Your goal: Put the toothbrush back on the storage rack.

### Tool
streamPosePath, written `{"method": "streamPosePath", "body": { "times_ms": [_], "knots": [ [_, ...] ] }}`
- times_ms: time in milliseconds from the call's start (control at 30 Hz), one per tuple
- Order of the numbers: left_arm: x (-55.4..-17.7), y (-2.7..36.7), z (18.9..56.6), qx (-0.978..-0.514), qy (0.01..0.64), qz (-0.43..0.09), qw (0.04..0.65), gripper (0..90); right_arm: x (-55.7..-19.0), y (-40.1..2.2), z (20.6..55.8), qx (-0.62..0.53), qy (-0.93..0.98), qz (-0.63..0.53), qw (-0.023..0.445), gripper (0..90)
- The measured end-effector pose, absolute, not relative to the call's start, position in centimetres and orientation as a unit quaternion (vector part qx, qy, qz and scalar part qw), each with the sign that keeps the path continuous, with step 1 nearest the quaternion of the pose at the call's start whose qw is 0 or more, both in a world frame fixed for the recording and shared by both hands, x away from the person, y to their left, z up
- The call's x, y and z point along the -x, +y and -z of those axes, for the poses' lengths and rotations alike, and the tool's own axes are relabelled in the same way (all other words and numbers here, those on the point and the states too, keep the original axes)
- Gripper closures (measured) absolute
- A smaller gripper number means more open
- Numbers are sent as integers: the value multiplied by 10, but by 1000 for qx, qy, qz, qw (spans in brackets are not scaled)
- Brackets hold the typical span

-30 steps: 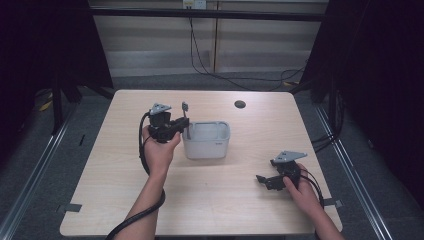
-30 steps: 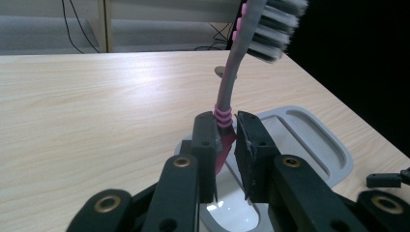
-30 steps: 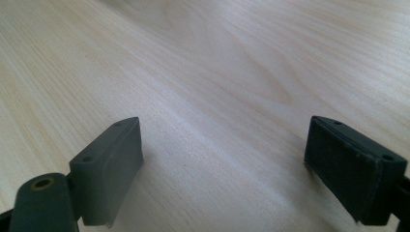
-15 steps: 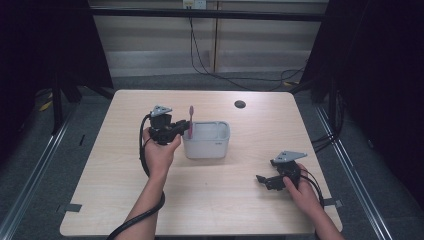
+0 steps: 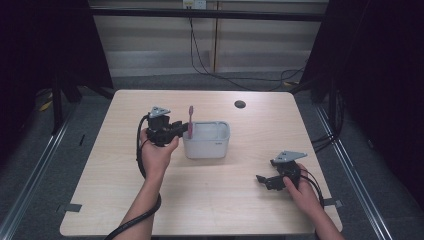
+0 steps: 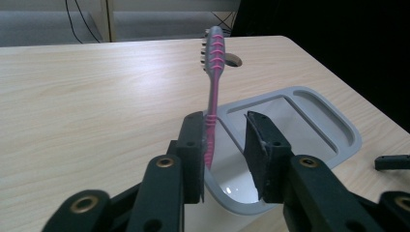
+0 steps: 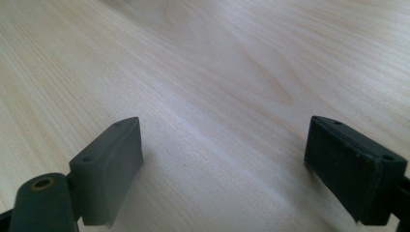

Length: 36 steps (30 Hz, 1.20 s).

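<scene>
Pink plastic marks the toothbrush [image 6: 213,77], which now stands upright at the near rim of the grey tub [image 5: 206,140], whereas a second ago it was a darker shape raised just left of that tub and half a second ago it already showed pink above the rim. Since then the left gripper [image 6: 227,145] has just been opening: in the left gripper view its two black jaws stand a little apart, the brush's ribbed handle rests against the inner face of the left-hand jaw, and a clear gap separates it from the other jaw, so the brush is between them but not pinched. Its head, with short bristles and pink cross-ribs on a grey back, rises well above the jaw tips, and its lower end drops into the tub just ahead of them. That tub is a smooth, rounded-cornered rectangular basin with a flat lip and a glossy floor. Pale wood grain runs across the table [image 5: 100,200], which has a small dark round hole [image 5: 240,104] beyond the tub. Farther off, near the table's close right corner, the right gripper [image 7: 222,169] has not shifted; its matte, block-shaped pads [image 7: 113,166] stand wide apart just above bare wood, holding nothing.
</scene>
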<state>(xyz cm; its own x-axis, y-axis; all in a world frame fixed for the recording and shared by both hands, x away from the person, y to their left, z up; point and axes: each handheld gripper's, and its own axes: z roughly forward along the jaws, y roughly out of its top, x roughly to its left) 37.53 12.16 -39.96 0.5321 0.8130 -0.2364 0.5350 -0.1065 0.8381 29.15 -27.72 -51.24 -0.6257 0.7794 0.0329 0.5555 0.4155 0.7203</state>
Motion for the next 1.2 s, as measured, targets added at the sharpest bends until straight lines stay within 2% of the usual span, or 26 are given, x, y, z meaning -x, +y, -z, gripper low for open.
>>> {"method": "streamPosePath", "body": {
  "times_ms": [467,833,1200],
  "knots": [
    [-374,134,404,-734,467,-146,471,430,-291,-277,512,-404,827,-360,156,129],
    [-372,146,407,-736,461,-151,473,329,-291,-277,512,-404,827,-360,156,130],
    [-370,154,414,-742,458,-149,466,289,-291,-277,512,-404,827,-360,156,129]
  ]
}}
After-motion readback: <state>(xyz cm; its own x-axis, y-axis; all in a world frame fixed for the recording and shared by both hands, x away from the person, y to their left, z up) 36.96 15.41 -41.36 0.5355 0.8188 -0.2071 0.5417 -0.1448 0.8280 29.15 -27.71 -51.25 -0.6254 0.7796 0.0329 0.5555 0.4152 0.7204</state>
